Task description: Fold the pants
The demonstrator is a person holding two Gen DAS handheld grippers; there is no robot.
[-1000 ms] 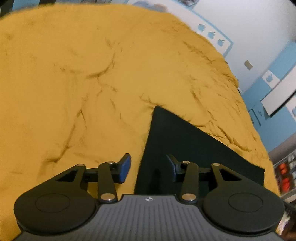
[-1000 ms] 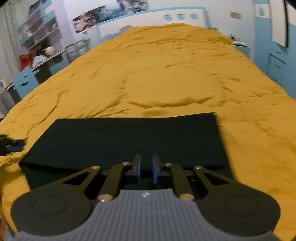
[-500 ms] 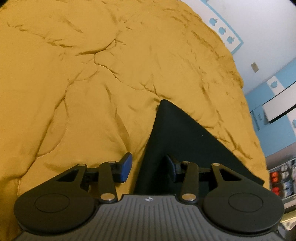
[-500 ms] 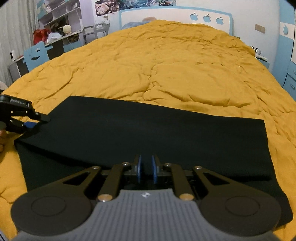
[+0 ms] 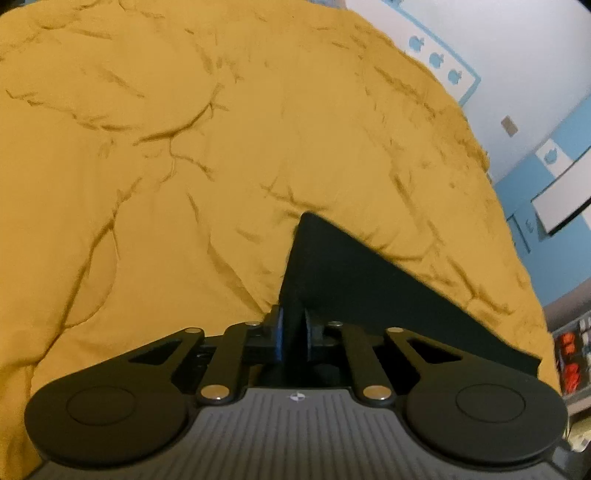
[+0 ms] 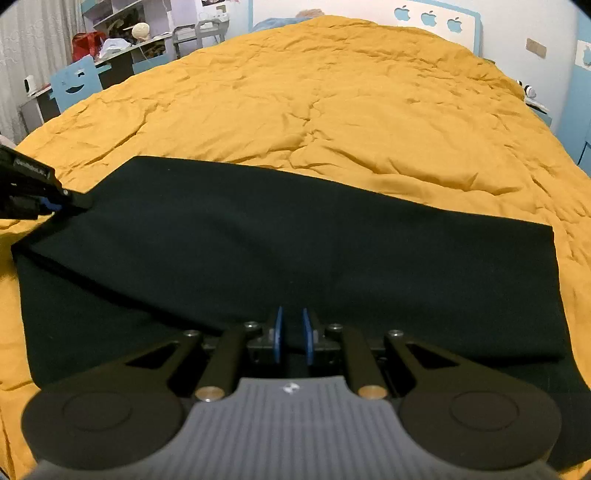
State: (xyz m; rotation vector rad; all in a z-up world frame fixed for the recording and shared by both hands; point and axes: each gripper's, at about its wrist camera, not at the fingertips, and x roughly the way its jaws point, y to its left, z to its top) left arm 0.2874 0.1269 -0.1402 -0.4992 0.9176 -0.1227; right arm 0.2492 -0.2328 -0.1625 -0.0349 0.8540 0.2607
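Note:
Black pants (image 6: 295, 251) lie folded in a long band across the yellow bedspread (image 6: 332, 110). My right gripper (image 6: 291, 334) is shut on the near long edge of the pants, with dark cloth between its blue pads. My left gripper (image 5: 293, 334) is closing its jaws on the left end of the pants (image 5: 369, 288), and the black fabric's edge stands pinched between the pads. The right wrist view shows the left gripper (image 6: 55, 201) at the far left corner of the cloth. A lower layer of the pants shows under the lifted edge.
The yellow bedspread (image 5: 184, 147) is wrinkled and stretches far beyond the pants. A desk with a blue chair (image 6: 75, 83) stands beyond the bed's left side. A headboard with apple shapes (image 6: 428, 18) and blue cabinets (image 5: 546, 229) lie past the bed.
The left gripper's jaws went from wide apart to pinched on the pants' end. The right gripper sank lower and nearer the bed, still holding the near edge.

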